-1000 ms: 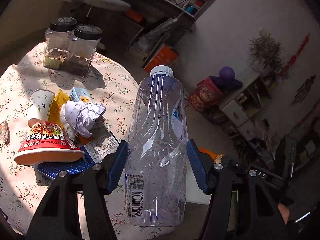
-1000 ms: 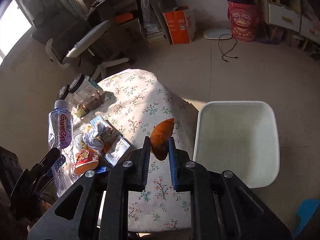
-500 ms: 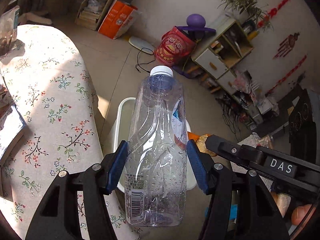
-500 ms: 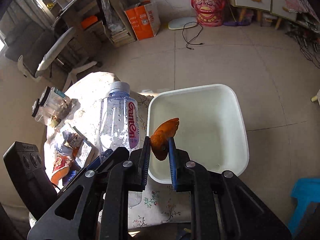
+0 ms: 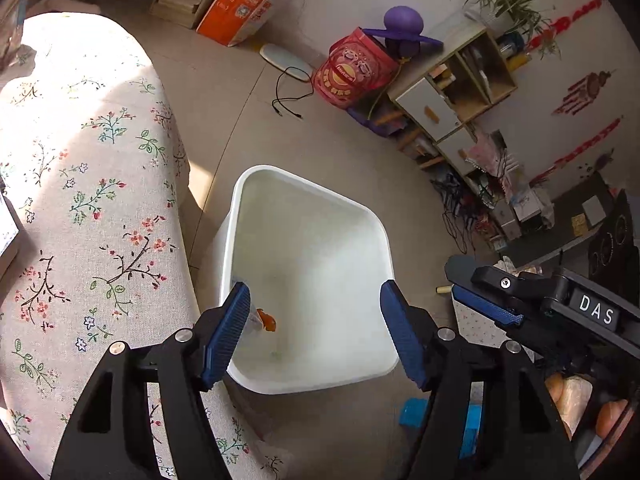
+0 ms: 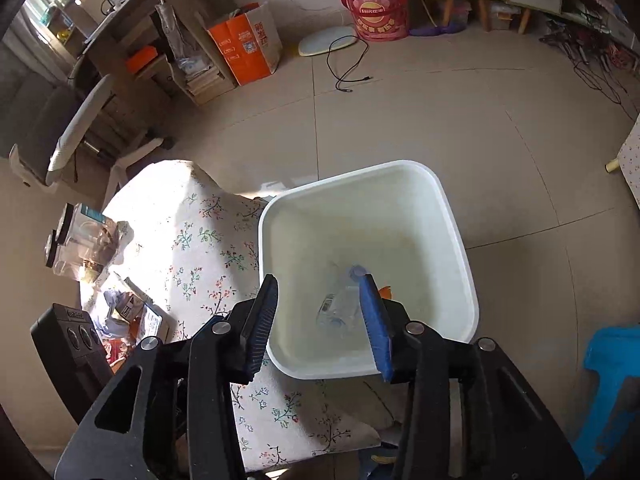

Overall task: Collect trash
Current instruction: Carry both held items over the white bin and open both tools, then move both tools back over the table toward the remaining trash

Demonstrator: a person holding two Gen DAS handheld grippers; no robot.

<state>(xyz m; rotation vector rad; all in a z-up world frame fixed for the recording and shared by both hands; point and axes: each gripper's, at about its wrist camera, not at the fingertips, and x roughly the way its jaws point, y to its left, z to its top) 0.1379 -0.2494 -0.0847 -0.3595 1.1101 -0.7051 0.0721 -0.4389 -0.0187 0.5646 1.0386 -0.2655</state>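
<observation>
A white bin [image 5: 372, 224] stands on the floor beside the floral-cloth table [image 5: 80, 184]; it also shows in the right wrist view [image 6: 452, 216]. A clear plastic bottle [image 6: 340, 304] lies inside on the bottom, with an orange scrap [image 5: 269, 319] next to it, also seen in the right wrist view [image 6: 386, 291]. My left gripper [image 5: 316, 332] is open and empty above the bin. My right gripper [image 6: 320, 320] is open and empty above the bin; it also shows at the right edge of the left wrist view [image 5: 484, 304].
More trash [image 6: 128, 312] and two glass jars [image 6: 76, 240] sit on the table's far side. An orange box [image 6: 244, 48], a red bucket [image 6: 374, 2], a cable [image 6: 348, 68], an office chair [image 6: 76, 136] and a blue stool [image 6: 612, 380] stand around on the floor.
Both grippers opened. The bottle left my left gripper and the orange scrap left my right gripper; both now lie in the bin.
</observation>
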